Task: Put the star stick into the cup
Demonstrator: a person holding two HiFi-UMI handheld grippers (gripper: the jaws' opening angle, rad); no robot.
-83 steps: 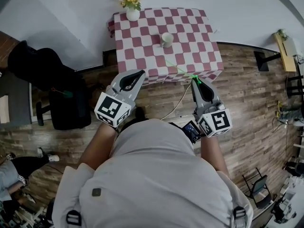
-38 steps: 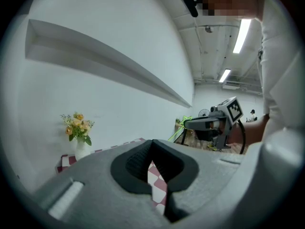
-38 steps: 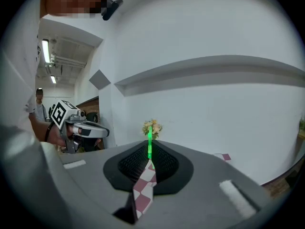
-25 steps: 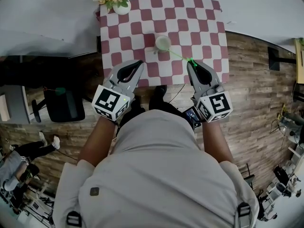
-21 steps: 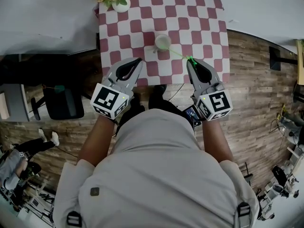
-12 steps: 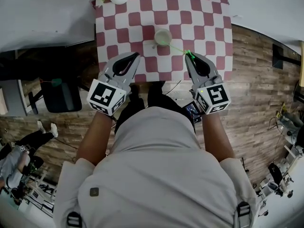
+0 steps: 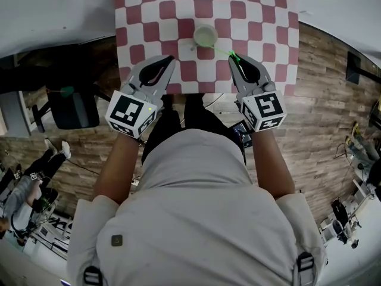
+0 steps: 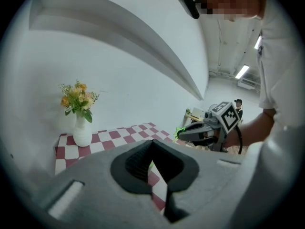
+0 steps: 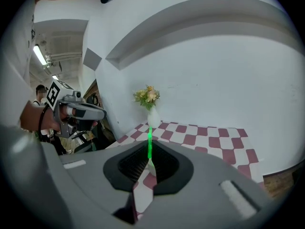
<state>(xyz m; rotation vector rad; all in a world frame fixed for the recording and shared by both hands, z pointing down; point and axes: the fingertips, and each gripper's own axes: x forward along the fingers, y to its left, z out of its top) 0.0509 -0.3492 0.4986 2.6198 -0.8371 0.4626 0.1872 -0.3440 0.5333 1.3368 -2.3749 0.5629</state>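
Observation:
A pale green cup [image 7: 206, 36] stands upright on the red-and-white checked table [image 7: 262, 16], near its middle. My right gripper [image 7: 233, 58] is shut on the thin green star stick [image 7: 221, 50], which slants from the jaws toward the cup's near rim. In the right gripper view the stick [image 9: 149, 144] rises straight out between the closed jaws [image 9: 149, 162]; the cup is hidden there. My left gripper [image 7: 171, 58] hovers over the table's near edge, left of the cup, shut with nothing in it. The left gripper view shows the right gripper [image 8: 206, 130] with the green stick at its tip.
A white vase of flowers [image 8: 82, 131] stands at the table's far left corner and also shows in the right gripper view [image 9: 152, 114]. A black chair [image 7: 71, 106] sits left of the table on the wooden floor. A white wall lies behind the table.
The person has stepped up to the table. Both grippers now reach over its near edge, and the stick's far end has come up to the cup's rim.

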